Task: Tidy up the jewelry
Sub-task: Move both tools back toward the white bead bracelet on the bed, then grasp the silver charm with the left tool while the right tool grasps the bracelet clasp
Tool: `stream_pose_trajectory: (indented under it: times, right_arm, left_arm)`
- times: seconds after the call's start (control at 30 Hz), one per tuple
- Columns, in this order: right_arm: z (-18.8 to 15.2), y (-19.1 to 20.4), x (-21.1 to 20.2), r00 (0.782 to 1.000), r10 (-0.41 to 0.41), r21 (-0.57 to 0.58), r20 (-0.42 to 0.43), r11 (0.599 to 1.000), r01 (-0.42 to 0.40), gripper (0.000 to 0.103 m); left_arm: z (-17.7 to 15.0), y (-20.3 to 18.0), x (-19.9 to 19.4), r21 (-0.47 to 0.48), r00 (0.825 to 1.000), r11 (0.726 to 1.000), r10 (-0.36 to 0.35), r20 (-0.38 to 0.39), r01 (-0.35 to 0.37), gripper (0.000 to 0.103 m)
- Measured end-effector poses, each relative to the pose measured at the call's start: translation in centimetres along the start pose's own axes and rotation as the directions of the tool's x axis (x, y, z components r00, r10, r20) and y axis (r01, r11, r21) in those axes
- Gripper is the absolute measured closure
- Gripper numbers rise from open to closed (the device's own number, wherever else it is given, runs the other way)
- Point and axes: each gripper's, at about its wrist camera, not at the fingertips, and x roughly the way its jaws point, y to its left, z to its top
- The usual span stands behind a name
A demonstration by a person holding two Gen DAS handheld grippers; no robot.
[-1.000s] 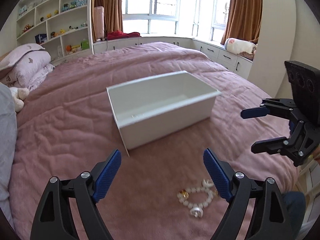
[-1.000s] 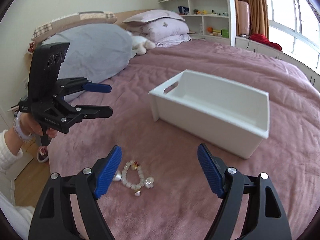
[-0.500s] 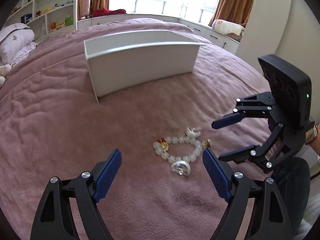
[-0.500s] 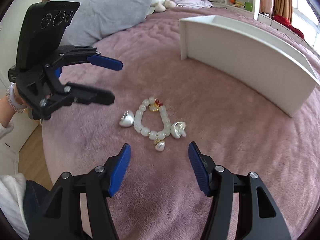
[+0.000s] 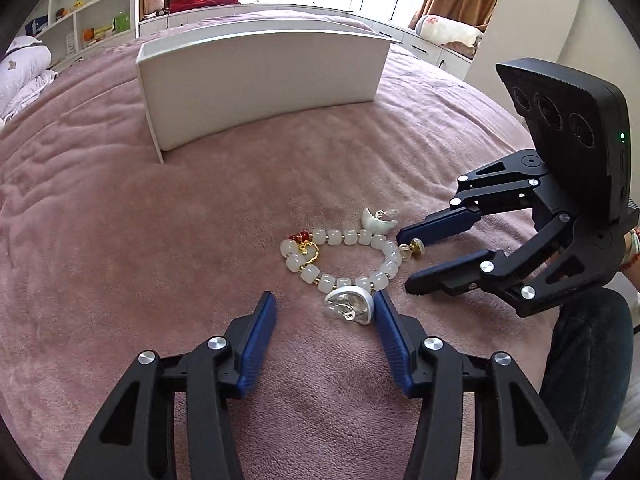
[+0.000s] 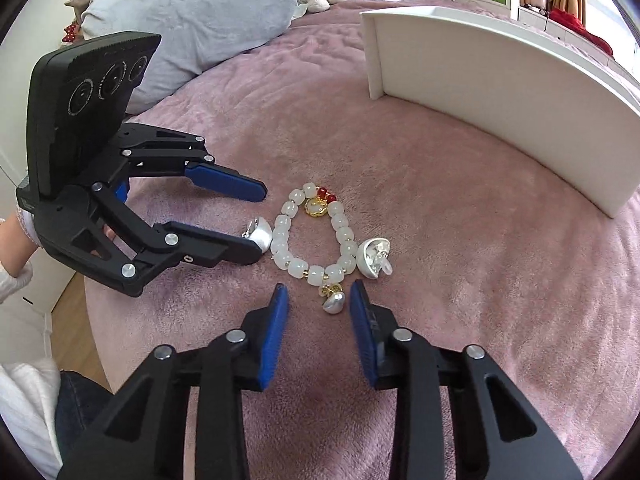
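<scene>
A white-bead bracelet point(image 5: 350, 237) point(image 6: 282, 236) with a gold and red charm lies on the pink bedspread point(image 5: 120, 240), in front of a white box point(image 5: 260, 80) point(image 6: 500, 80). My left gripper point(image 5: 324, 302) point(image 6: 260, 222) is low over the bed and closing. A silver earring point(image 5: 352, 306) point(image 6: 260, 234) lies between its fingers against one pad, with the other pad still apart. My right gripper point(image 6: 318, 292) point(image 5: 408, 258) is closing around the bracelet's pearl pendant point(image 6: 334, 304) point(image 5: 414, 248), which is not pinched. A second silver earring point(image 6: 374, 258) point(image 5: 378, 220) lies beside the bracelet.
A grey pillow point(image 6: 192, 12) and folded bedding lie toward the bed's head. Shelves point(image 5: 92, 20) and window seats line the far walls. The bed's edge, with wooden floor point(image 6: 72, 320) below it, runs just behind both grippers, where a person's leg point(image 5: 588, 360) shows.
Both grippers have dropped from above the bed to the jewelry and tilted downward. Both pairs of jaws have narrowed around an earring and the pendant.
</scene>
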Motion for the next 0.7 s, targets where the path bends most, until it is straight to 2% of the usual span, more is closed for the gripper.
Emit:
stream_pose_trajectory:
  times: [0.07, 0.4, 0.53, 0.7]
  right_arm:
    - [-0.18, 0.03, -0.11, 1.000, 0.007, 0.004, 0.002, 1.000, -0.007, 0.076]
    - [-0.32, 0.00, -0.18, 1.000, 0.009, 0.022, 0.009, 1.000, -0.009, 0.080]
    - [-0.51, -0.10, -0.33, 1.000, 0.010, 0.027, 0.009, 1.000, -0.011, 0.086]
    - [-0.64, -0.14, -0.61, 1.000, 0.018, 0.026, 0.007, 1.000, -0.018, 0.090]
  left_arm:
    - [-0.09, -0.21, -0.04, 0.007, 1.000, 1.000, -0.010, -0.002, 0.010, 0.058]
    - [-0.37, -0.85, 0.08, 0.017, 1.000, 0.999, -0.029, -0.012, 0.029, 0.058]
    - [-0.31, -0.64, 0.33, 0.005, 0.999, 1.000, -0.024, -0.022, 0.024, 0.073]
    - [-0.41, -0.76, 0.18, 0.006, 1.000, 1.000, -0.018, -0.021, 0.018, 0.073]
